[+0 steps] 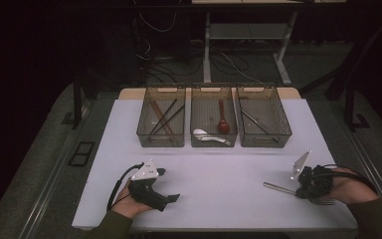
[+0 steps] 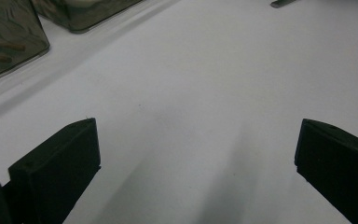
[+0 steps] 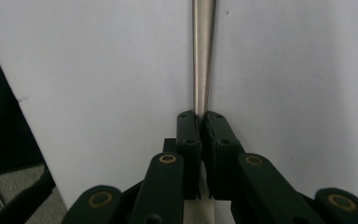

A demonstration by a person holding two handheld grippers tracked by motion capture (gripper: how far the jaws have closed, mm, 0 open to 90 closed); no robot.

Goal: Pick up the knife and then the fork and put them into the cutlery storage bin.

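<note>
On the white table, near right, the right gripper clamps a metal fork lying flat. At near left, the left gripper rests with jaws apart.

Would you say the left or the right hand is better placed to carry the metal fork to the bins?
Right. The right gripper is already shut on the fork, near the table's right edge. The left gripper is open with nothing between its jaws, far from the fork. The rightmost bin lies nearest.
</note>
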